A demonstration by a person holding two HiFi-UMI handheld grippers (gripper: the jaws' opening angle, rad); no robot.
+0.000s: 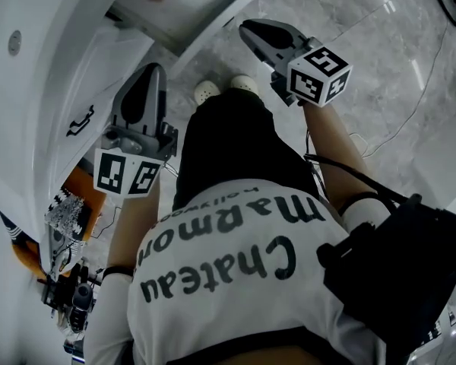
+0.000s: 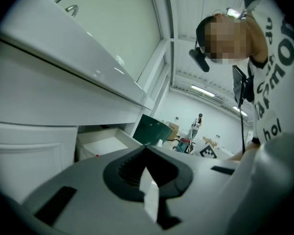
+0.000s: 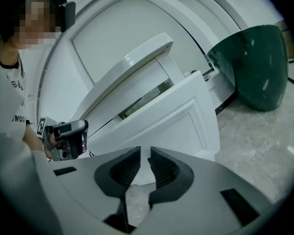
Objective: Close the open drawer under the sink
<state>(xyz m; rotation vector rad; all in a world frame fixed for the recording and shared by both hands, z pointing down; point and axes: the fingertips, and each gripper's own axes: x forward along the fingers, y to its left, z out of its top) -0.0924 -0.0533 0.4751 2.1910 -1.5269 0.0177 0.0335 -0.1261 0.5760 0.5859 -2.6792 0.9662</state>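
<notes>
The grey marbled floor (image 1: 380, 67) is glossy, with pale veins running across it. To its left stands the white vanity (image 1: 61, 74), smooth and lacquered, its top curved; most of it is cut off by the frame edge in the head view. The drawer (image 1: 197, 14) under the sink stands pulled out, a flat white box seen from above, ahead of both grippers. In the right gripper view its front (image 3: 179, 116) shows as a white panel with a raised frame, and a dark gap separates it from the cabinet. In the left gripper view only a corner of its pale inside (image 2: 100, 146) shows beneath the counter. A small red thing lies in it, too small to make out. A dark green rounded bin (image 3: 255, 67) sits on the floor beside the vanity.

The person's white printed shirt and black shorts hide much of the floor below. Both forearms reach forward, and the hands are hidden behind the marker cubes (image 1: 128, 175).

The left gripper (image 1: 152, 74), matte grey plastic with ribbed dark pads, points slightly downward beside the vanity; its jaws meet at the tips with nothing in them. The right gripper (image 1: 251, 30) is held out over the floor, aimed at the drawer front, its jaws a narrow slit apart and empty (image 3: 145, 153).
</notes>
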